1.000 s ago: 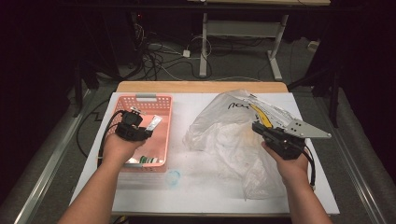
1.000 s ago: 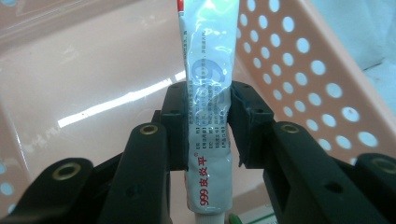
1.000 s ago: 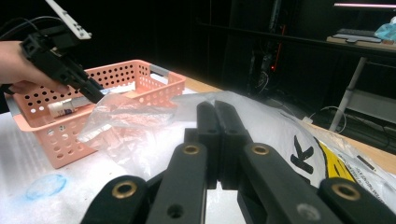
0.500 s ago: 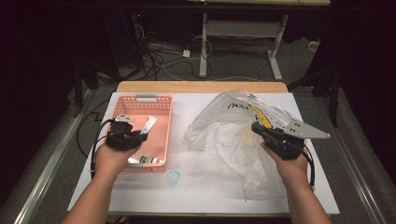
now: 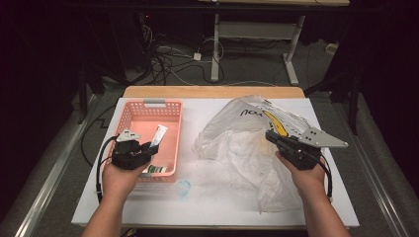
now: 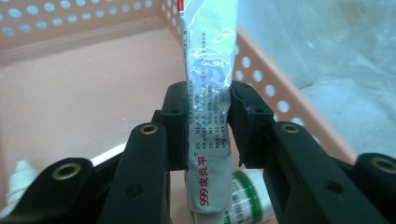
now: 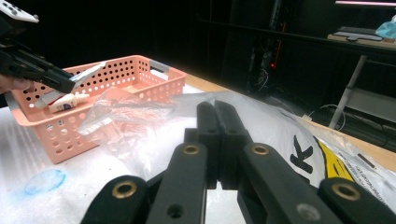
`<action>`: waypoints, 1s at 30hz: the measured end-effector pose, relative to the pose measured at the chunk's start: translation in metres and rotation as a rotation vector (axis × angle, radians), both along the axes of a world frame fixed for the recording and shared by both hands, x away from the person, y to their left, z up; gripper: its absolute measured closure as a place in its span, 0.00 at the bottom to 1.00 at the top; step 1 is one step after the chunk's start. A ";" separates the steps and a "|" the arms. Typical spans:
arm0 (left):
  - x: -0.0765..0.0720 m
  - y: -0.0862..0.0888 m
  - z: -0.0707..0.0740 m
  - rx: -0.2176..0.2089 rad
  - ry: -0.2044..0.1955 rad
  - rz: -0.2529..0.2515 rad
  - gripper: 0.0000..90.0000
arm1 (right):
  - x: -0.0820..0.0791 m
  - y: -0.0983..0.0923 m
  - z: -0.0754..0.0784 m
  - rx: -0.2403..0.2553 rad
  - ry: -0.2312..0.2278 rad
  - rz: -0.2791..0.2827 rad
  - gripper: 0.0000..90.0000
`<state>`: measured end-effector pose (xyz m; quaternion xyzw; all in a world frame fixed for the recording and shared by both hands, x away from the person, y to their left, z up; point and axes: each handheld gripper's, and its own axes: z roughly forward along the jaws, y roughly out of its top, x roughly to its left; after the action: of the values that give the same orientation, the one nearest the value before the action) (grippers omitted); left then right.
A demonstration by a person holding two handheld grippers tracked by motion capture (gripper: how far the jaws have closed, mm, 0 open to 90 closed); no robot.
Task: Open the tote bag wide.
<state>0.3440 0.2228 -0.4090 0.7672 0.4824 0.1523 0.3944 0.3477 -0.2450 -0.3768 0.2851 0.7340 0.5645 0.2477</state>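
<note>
Two grippers show in the high view, one in each of the person's hands over a white table [image 5: 222,207]. The left gripper [image 5: 148,146] sits at the near left corner of a pink basket [image 5: 129,114], its jaws clamped on a silver ointment tube [image 5: 158,135] that slants up over the basket floor. A green-capped bottle [image 5: 156,170] lies against the basket's near wall, just beside that gripper. The right gripper [image 5: 271,136] rests on the crumpled clear plastic bag [image 5: 237,143], which spreads across the right half of the table, well apart from the basket.

From the left gripper view, the black jaws press on both sides of the tube [image 6: 208,107], which stands upright between the pads with red print near its lower end. Below it lies the green-capped bottle [image 6: 250,196], and a white bottle [image 6: 17,179] shows at the lower left, both on the basket [image 6: 84,93] floor.

Along the right gripper view, the two jaws stand shut against each other, pad touching pad; whether a fold of bag film lies between them I cannot tell. The bag [image 7: 261,126] lies around and beneath them. Farther off at the upper left, the left gripper [image 7: 65,84] holds the tube [image 7: 88,71] above the basket [image 7: 135,79], where a small white bottle [image 7: 67,101] rests.
</note>
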 end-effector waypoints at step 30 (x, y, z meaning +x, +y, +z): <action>-0.025 -0.036 0.014 -0.128 -0.110 -0.142 0.75 | -0.001 -0.002 0.000 0.013 0.004 -0.003 1.00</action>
<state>0.3187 0.1871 -0.3945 0.7631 0.4132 0.1348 0.4783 0.3471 -0.2472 -0.3763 0.2891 0.7304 0.5682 0.2452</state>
